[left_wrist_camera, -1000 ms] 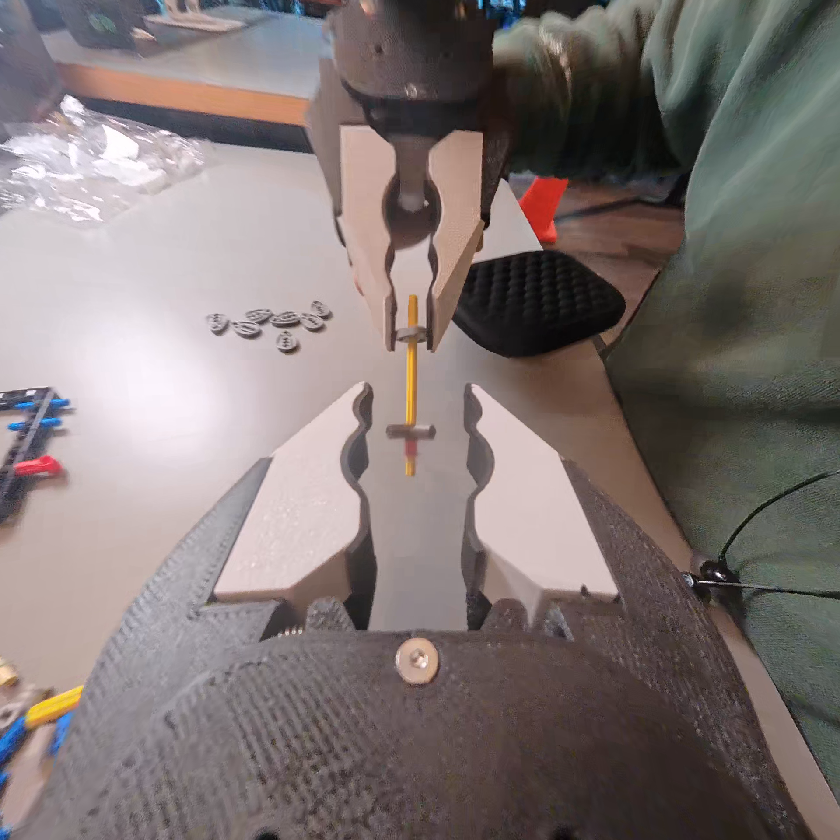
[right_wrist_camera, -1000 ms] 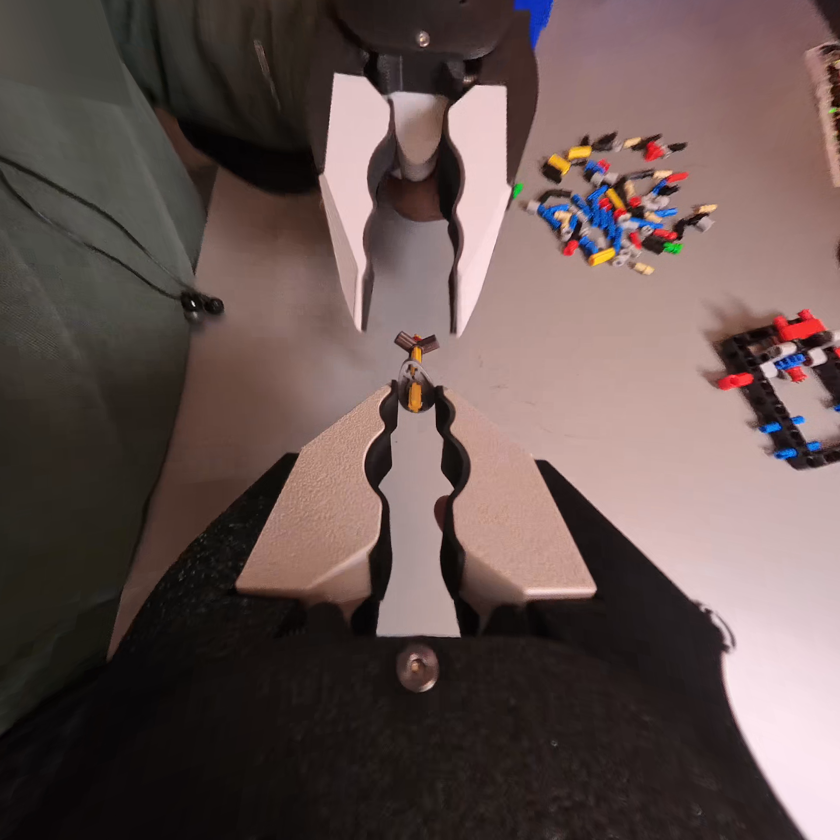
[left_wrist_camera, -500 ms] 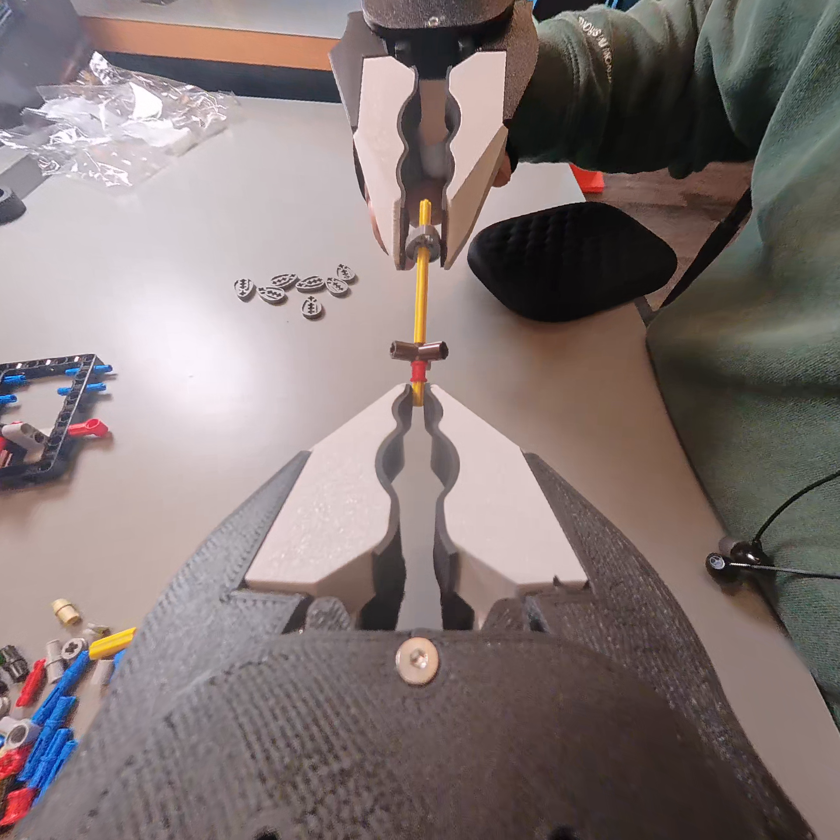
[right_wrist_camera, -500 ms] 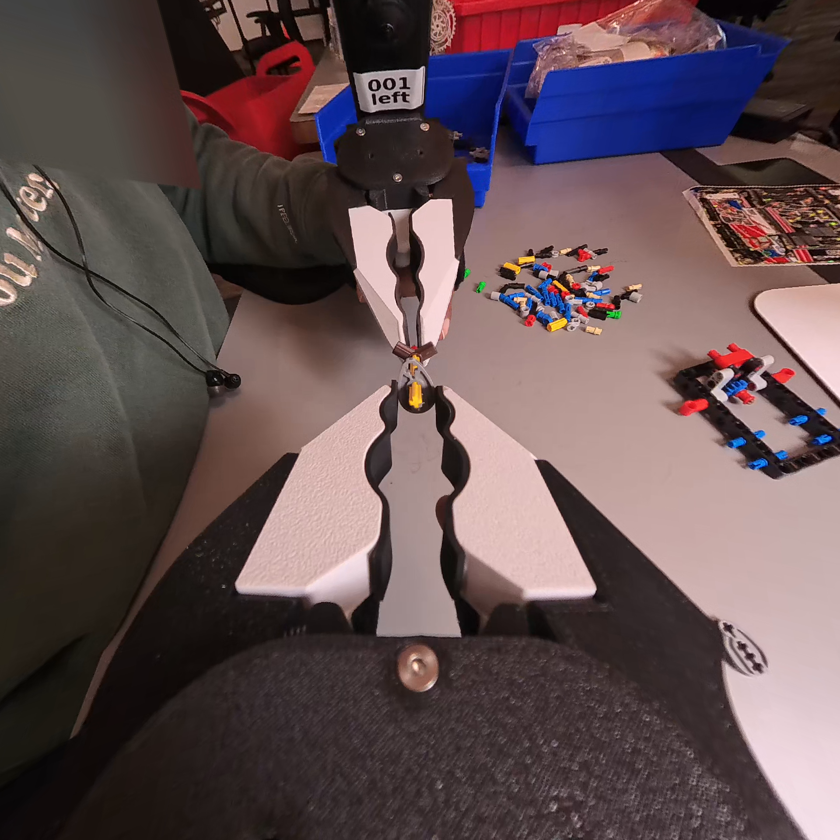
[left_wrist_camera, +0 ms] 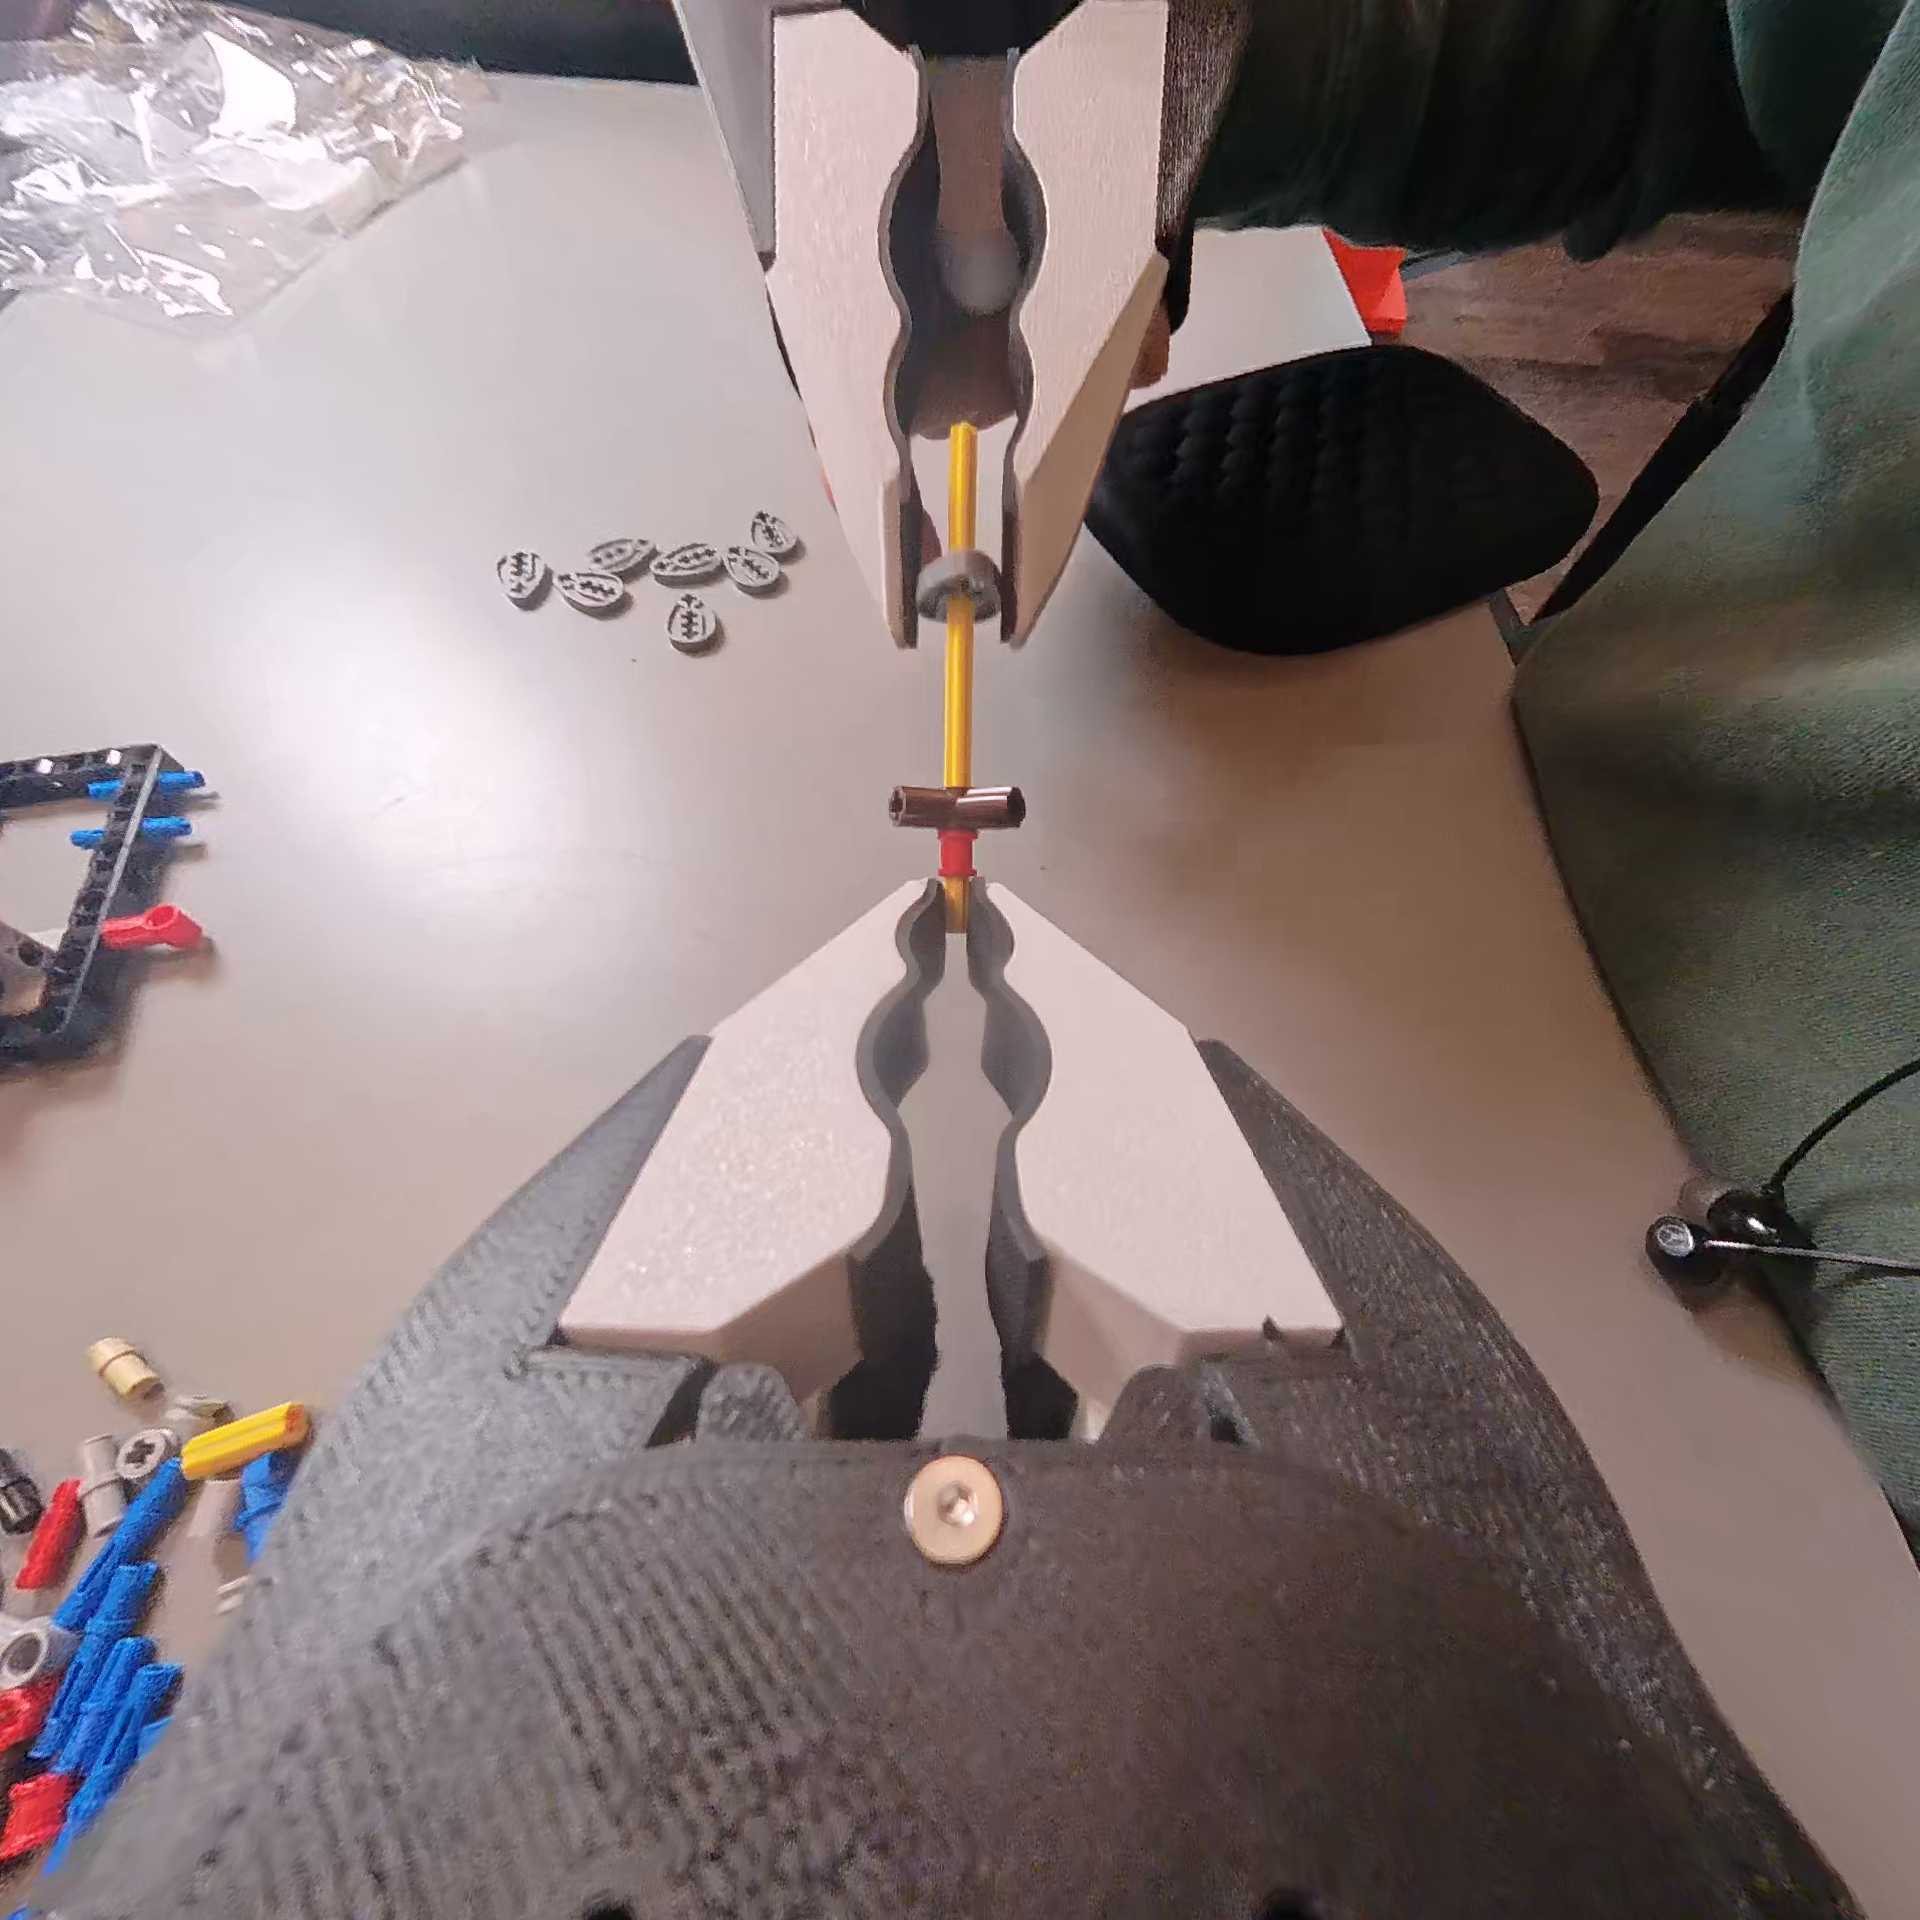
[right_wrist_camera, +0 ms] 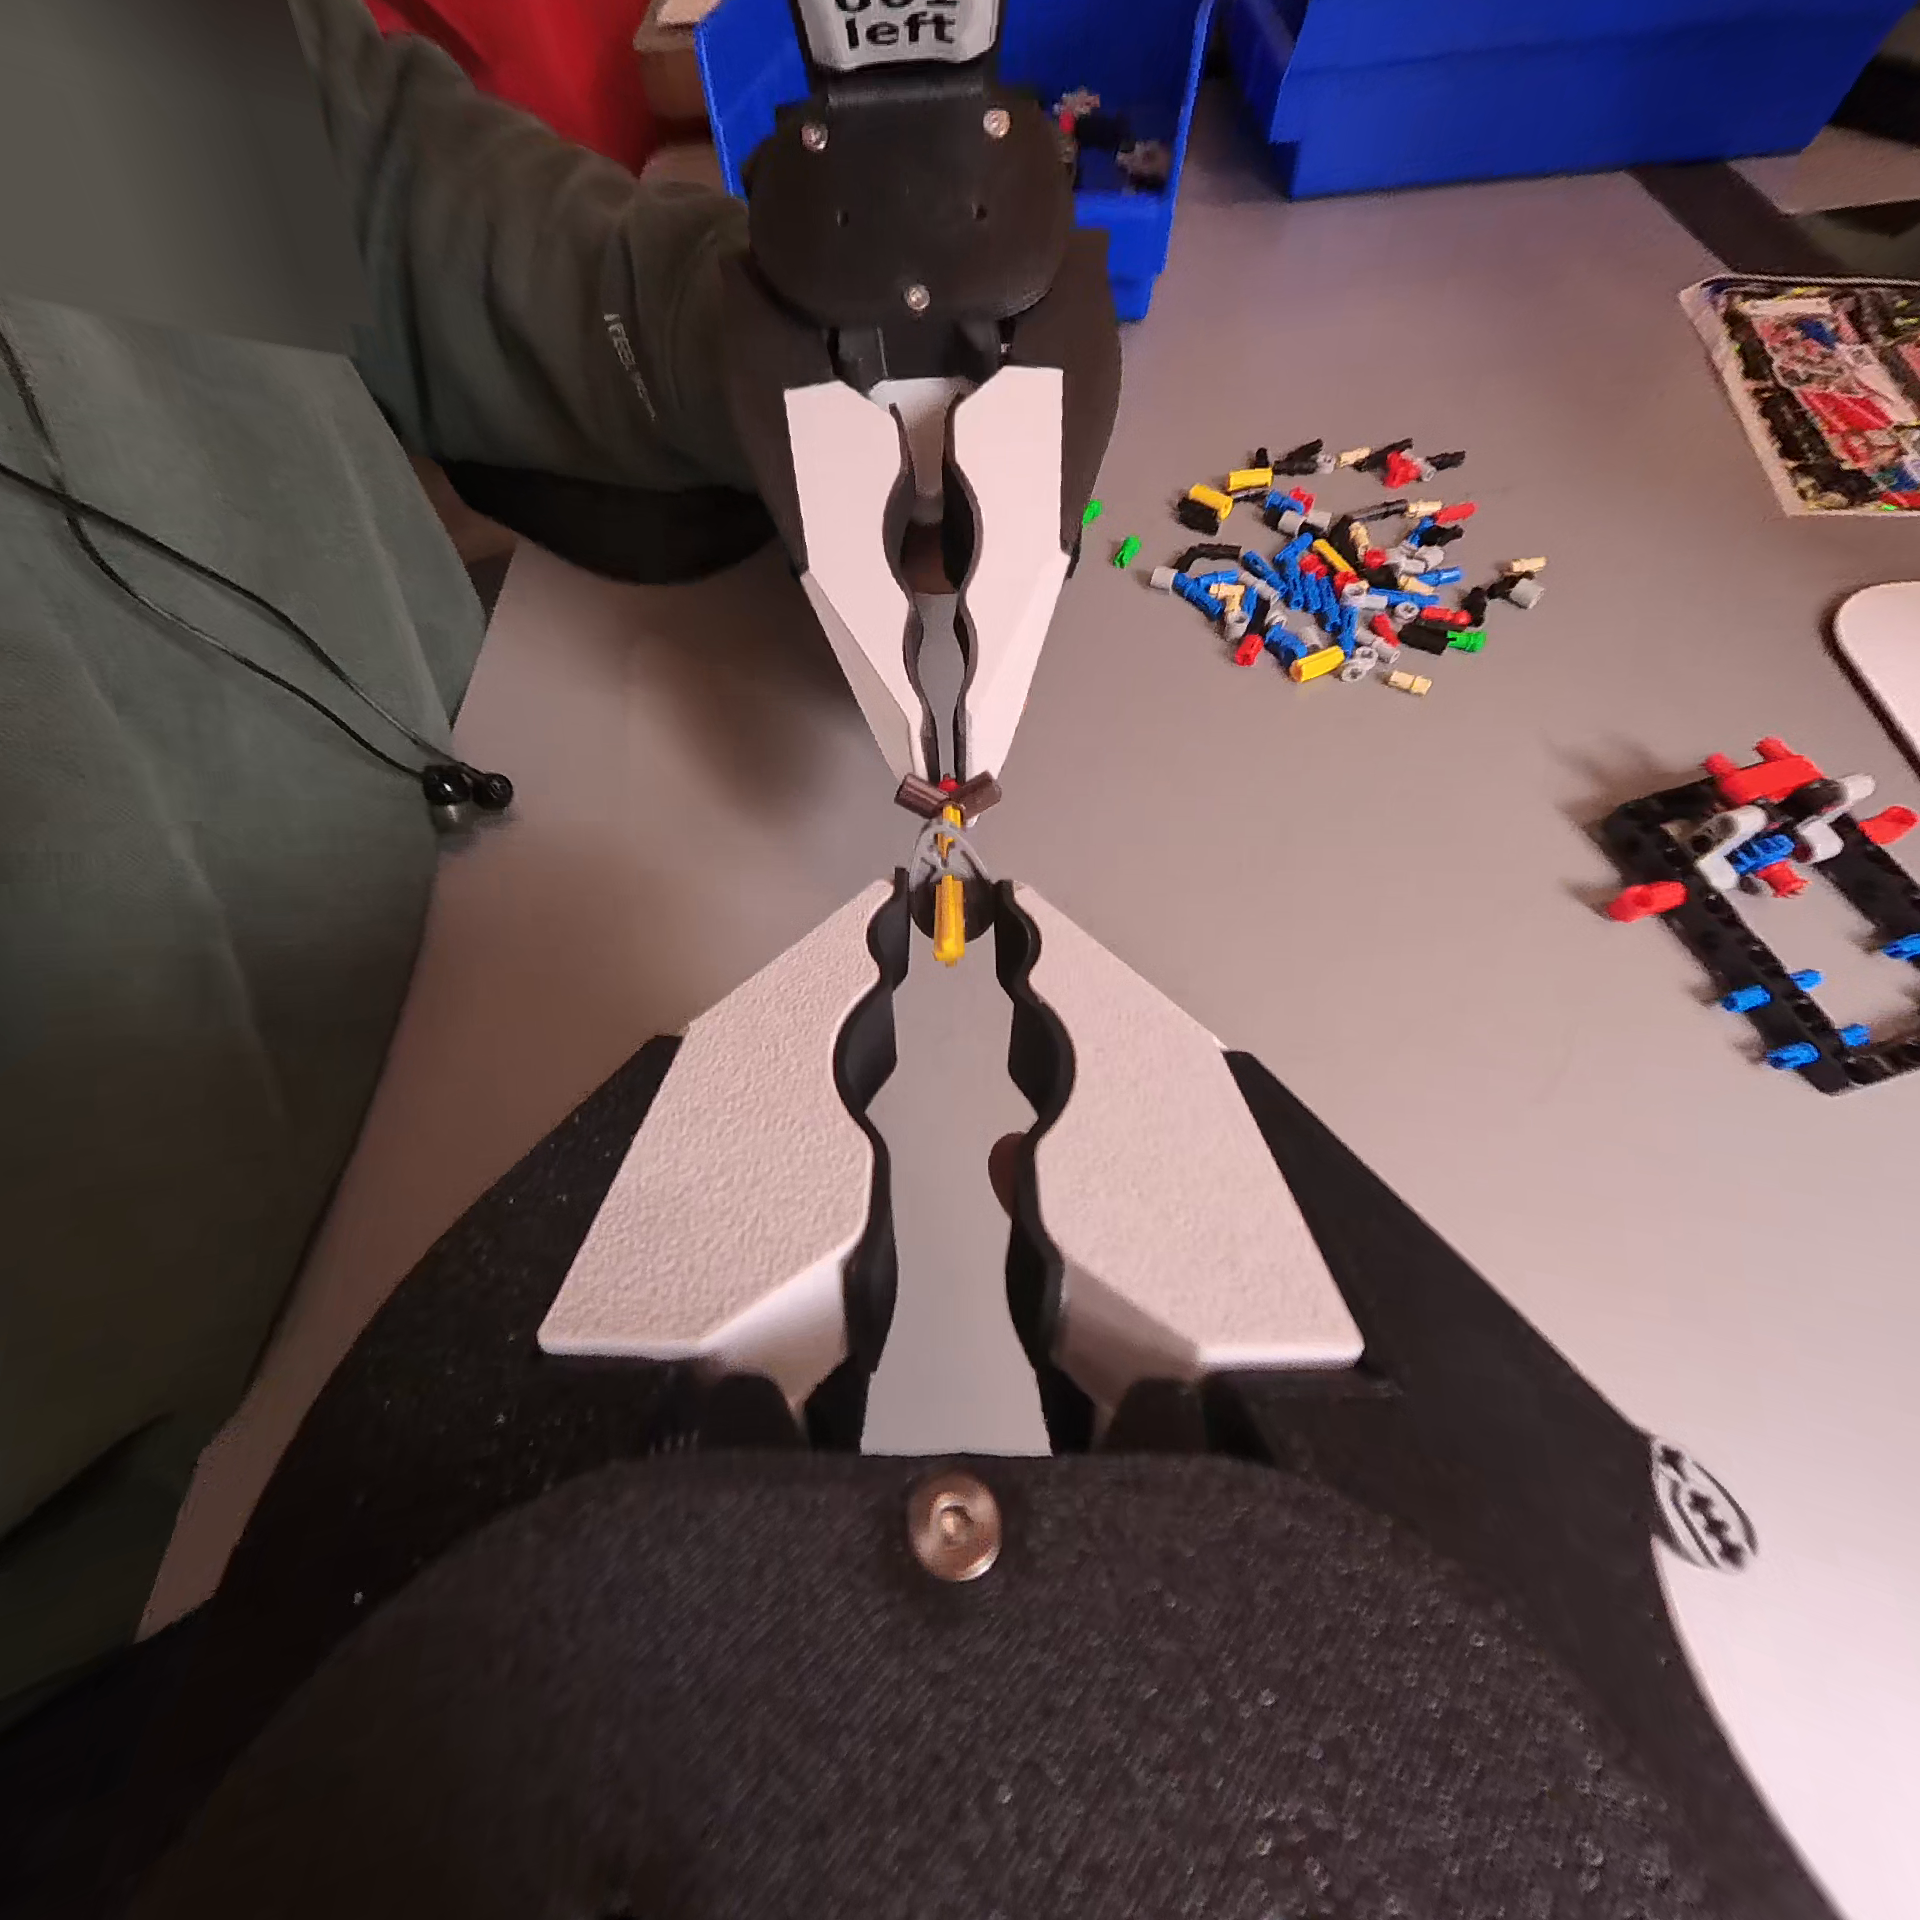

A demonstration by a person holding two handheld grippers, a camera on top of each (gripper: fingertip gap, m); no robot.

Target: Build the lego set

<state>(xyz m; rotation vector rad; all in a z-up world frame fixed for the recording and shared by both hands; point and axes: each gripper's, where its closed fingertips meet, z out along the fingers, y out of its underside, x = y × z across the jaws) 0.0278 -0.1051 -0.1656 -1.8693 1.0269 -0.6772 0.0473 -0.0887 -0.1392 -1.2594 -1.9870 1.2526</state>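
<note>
- Pinching the near end of a yellow axle (left_wrist_camera: 954,717), the left gripper (left_wrist_camera: 954,896) has its fingertips pressed together around the rod, just short of a red bush (left_wrist_camera: 955,850) threaded on it
- Sitting right beyond the red bush on the same axle, a dark brown cross connector (left_wrist_camera: 956,805) lies crosswise to the rod
- Clamping a small grey piece (left_wrist_camera: 956,588) threaded on the far part of the axle, the right gripper (left_wrist_camera: 956,623) faces the left one tip to tip; the axle's far end runs on between its fingers
- Seen from the right wrist view, the right gripper (right_wrist_camera: 948,894) holds that grey piece (right_wrist_camera: 943,854) with the yellow axle (right_wrist_camera: 947,920) poking toward the camera; how firmly the pads bite is hard to judge at this size
- Held off the grey table (left_wrist_camera: 436,644), the axle spans the gap between both grippers
- Lying well apart on the left, a black lego frame (left_wrist_camera: 83,883) carries blue and red pins
- Heaped at the near left, loose lego pieces (left_wrist_camera: 114,1538) are blue, red, yellow and grey
- Resting far left of the axle, several grey oval pieces (left_wrist_camera: 665,571) lie clustered, with a clear plastic bag (left_wrist_camera: 187,166) beyond
</note>
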